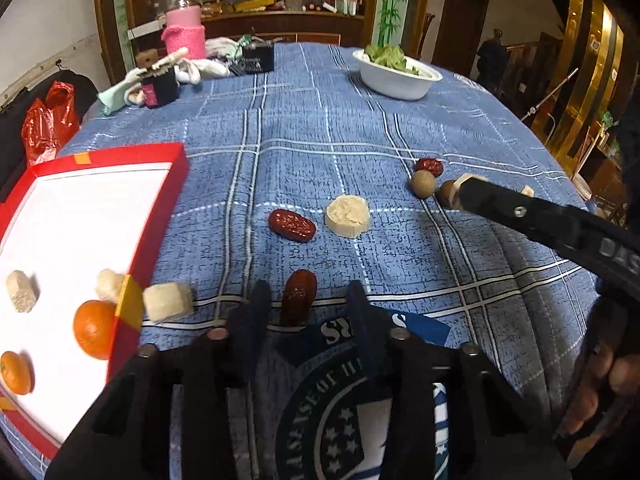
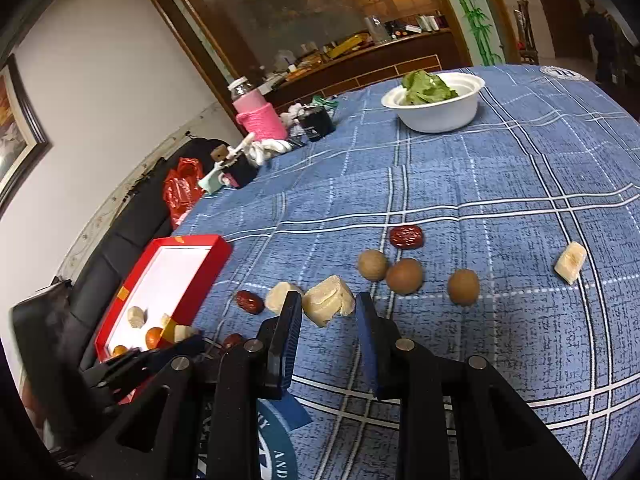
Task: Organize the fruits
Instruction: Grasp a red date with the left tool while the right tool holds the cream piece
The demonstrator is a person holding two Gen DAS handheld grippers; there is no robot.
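My left gripper (image 1: 306,296) is open, its fingers either side of a dark red date (image 1: 298,296) on the blue cloth. A second date (image 1: 292,225) and a pale round slice (image 1: 347,216) lie beyond. The red tray (image 1: 160,216) at left holds two oranges (image 1: 94,329) and pale chunks; another chunk (image 1: 168,301) lies just outside its rim. My right gripper (image 2: 328,312) is open around a pale chunk (image 2: 328,305). Brown round fruits (image 2: 404,275), a date (image 2: 406,237) and another pale piece (image 2: 570,267) lie beyond it.
A white bowl of green leaves (image 2: 436,100) stands at the far side of the table. A pink-sleeved jar (image 1: 185,26), black boxes and white cloths clutter the far left corner. A red plastic bag (image 1: 48,120) sits off the table's left edge.
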